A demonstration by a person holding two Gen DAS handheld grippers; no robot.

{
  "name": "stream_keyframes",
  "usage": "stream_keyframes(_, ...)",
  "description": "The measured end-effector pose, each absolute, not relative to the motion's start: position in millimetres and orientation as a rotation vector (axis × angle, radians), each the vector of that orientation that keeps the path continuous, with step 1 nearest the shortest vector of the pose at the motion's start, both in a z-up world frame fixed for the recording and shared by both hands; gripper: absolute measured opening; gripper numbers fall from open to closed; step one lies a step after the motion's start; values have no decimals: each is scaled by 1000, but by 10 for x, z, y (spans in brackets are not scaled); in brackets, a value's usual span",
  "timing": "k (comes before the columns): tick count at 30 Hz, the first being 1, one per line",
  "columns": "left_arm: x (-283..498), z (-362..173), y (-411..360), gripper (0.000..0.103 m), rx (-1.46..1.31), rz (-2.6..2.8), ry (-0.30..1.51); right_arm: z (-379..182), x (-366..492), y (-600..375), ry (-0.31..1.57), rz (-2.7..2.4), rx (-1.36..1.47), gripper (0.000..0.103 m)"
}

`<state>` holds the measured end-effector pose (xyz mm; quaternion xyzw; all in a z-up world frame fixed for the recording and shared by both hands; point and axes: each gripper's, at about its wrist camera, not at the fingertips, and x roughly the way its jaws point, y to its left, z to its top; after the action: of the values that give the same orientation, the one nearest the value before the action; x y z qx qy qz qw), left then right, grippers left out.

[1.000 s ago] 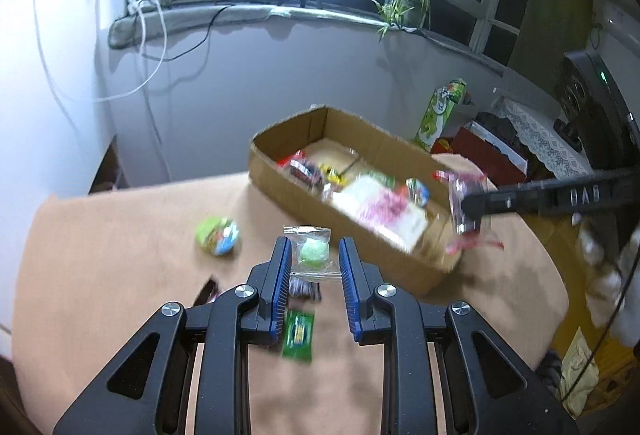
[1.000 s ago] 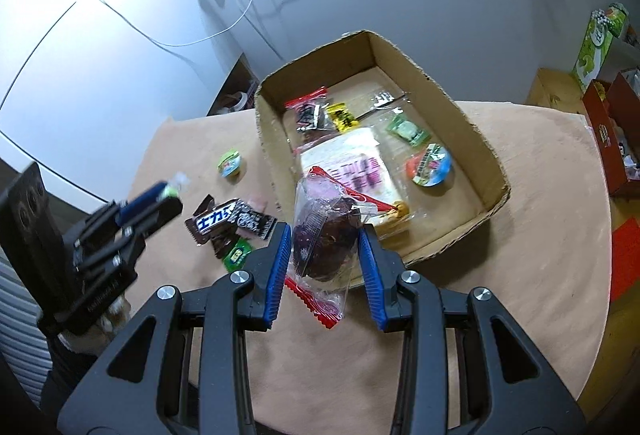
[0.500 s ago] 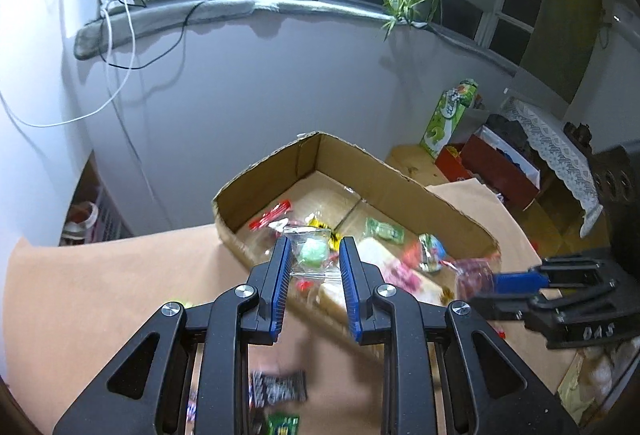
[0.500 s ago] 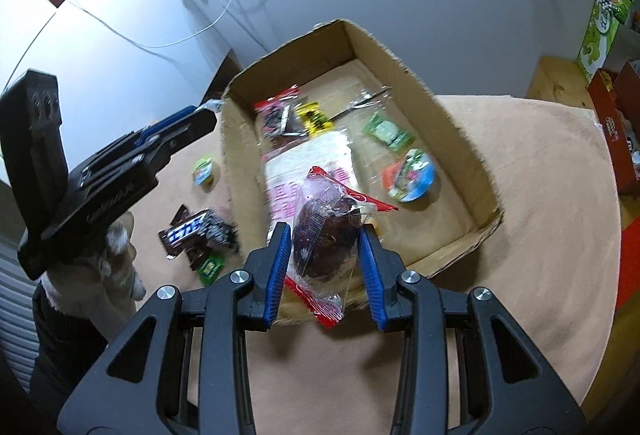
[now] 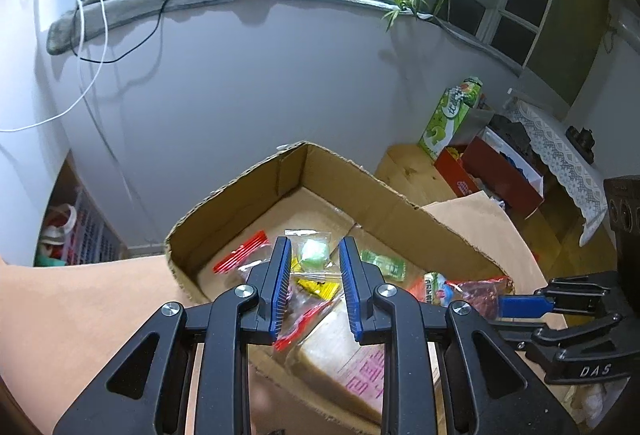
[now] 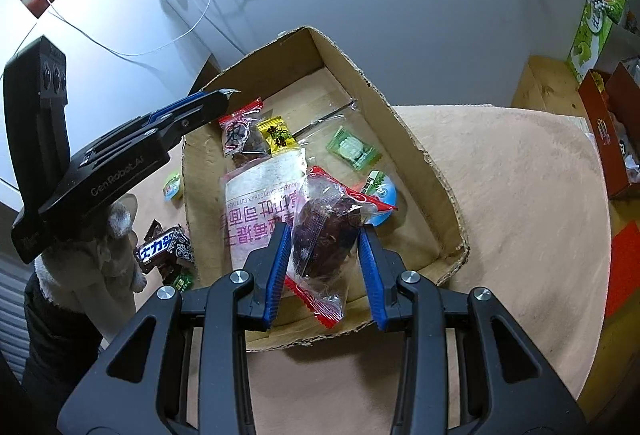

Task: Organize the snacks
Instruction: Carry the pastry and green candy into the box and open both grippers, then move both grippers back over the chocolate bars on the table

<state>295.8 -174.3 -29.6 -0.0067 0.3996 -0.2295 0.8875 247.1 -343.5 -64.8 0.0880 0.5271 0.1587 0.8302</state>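
Observation:
A cardboard box on the tan table holds several snack packets, among them a large pink-and-white bag. My left gripper is shut on a clear packet with a green candy and holds it over the box's left part. In the right wrist view the left gripper hangs above the box's left wall. My right gripper is shut on a clear red-edged packet of dark brown snack, held over the box's near part. The packet also shows in the left wrist view.
On the table left of the box lie a chocolate bar, a small green packet and a round green jelly cup. A green carton and red boxes stand beyond the table's right side.
The left gripper has lifted the green candy packet from the table and carried it over the box. The right gripper has moved its dark snack packet forward over the box's near part.

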Motion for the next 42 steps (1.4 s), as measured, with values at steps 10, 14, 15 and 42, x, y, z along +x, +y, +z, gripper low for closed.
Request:
stream_keyframes(10, 2912, -209, -1792, 62, 4, -468, 816, -560, 2367, -3369, 1085, 340, 121, 70)
stream_keyframes(14, 2882, -160, -1744, 62, -6, -462, 808, -510, 2307, -3334, 1078, 344, 105, 70)
stream_keyframes(15, 2867, -143, -1727, 62, -8, -461, 805, -496, 2288, -3325, 1075, 343, 102, 70)
stream_keyframes(42, 1845, -90, -351, 62, -79, -361, 773, -354, 1551, -2488, 1057, 525, 47, 70)
